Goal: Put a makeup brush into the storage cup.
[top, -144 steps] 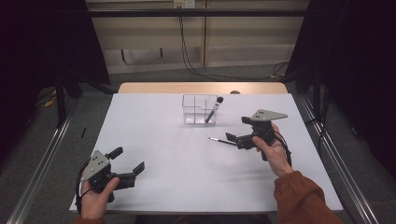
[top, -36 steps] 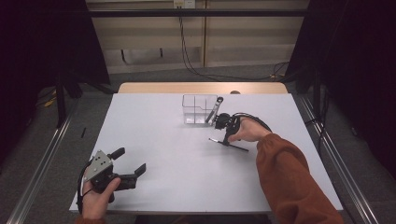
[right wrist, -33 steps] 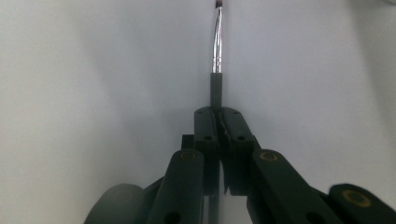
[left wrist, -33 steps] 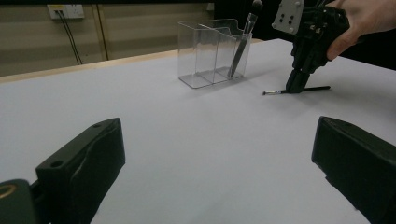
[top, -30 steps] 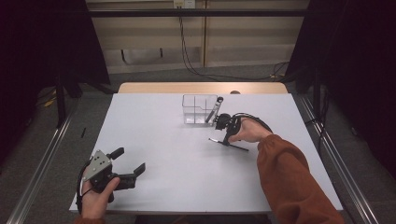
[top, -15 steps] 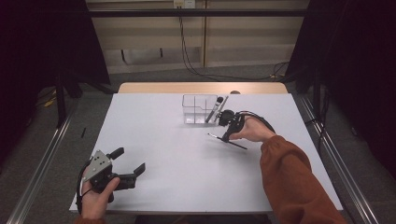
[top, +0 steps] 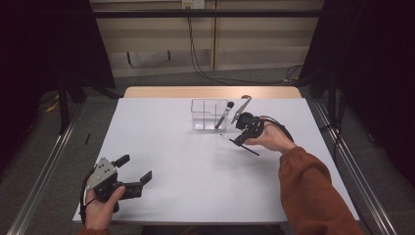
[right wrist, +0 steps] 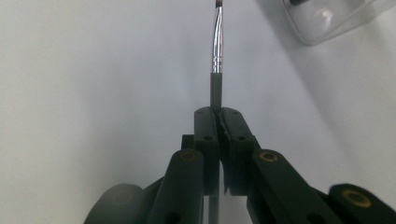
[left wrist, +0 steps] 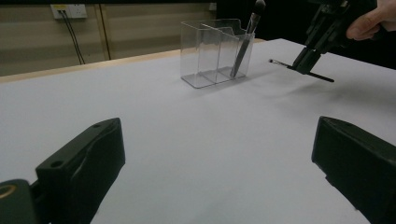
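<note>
A thin black makeup brush with a silver ferrule (right wrist: 216,60) is clamped between the jaws of my right gripper (right wrist: 217,116), which is shut on its handle. In the high view the right gripper (top: 241,139) holds this thin brush (top: 253,152) slightly above the white table, just right of a clear plastic organizer (top: 205,115). A thicker brush (top: 224,115) leans upright in the organizer's right compartment. My left gripper (top: 134,167) sits at the table's front left, open, nothing between its jaws. From the left gripper view (left wrist: 219,172), the organizer (left wrist: 210,51) and the held brush (left wrist: 322,77) lie far ahead.
The white table (top: 195,186) stretches wide between the two grippers. A corner of the organizer (right wrist: 327,18) sits at the upper right of the right gripper view. Cables hang behind the table's far wooden edge (top: 161,92).
My right gripper has risen a little with the thin brush and shifted toward the organizer, lifting the brush off the table. The left gripper has stayed put.
</note>
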{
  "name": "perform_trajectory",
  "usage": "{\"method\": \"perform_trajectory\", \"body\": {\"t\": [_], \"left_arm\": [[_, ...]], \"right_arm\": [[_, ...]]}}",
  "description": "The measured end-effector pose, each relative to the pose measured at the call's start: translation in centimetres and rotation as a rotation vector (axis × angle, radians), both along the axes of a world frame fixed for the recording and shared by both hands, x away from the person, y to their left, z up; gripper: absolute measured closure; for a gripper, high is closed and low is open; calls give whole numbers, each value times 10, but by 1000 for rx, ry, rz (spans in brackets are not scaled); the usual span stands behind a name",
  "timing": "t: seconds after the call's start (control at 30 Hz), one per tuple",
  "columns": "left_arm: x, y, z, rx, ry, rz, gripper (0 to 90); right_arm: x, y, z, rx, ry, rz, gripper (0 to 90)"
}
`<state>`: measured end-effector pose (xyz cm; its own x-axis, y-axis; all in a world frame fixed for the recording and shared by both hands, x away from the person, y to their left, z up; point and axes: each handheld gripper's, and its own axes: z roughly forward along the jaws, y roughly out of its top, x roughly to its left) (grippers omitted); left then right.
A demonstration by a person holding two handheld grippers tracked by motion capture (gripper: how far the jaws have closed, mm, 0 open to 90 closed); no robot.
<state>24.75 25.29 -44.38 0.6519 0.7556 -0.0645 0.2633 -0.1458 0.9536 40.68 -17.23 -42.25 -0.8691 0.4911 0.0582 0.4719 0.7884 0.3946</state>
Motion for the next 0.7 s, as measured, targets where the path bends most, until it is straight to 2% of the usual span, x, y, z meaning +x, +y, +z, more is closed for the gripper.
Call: {"method": "perform_trajectory", "body": {"t": [0.1, 0.23, 0.3, 0.4, 0.57, 0.7], "left_arm": [[0, 0, 0, 0, 0, -1, 26], [0, 0, 0, 2, 6, 2, 26], [0, 0, 0, 2, 5, 1, 26], [0, 0, 0, 2, 4, 2, 26], [0, 0, 0, 1, 4, 4, 26], [0, 0, 0, 4, 4, 2, 26]], "right_arm": [[-3, -4, 2, 47, -22, -18, 860], [-8, -5, 3, 46, -52, -42, 860], [-9, -7, 4, 65, -57, -82, 860], [-8, -13, 6, 118, -70, -117, 860], [-12, -18, 8, 174, -114, -144, 860], [-15, -23, 9, 253, -148, -158, 860]]}}
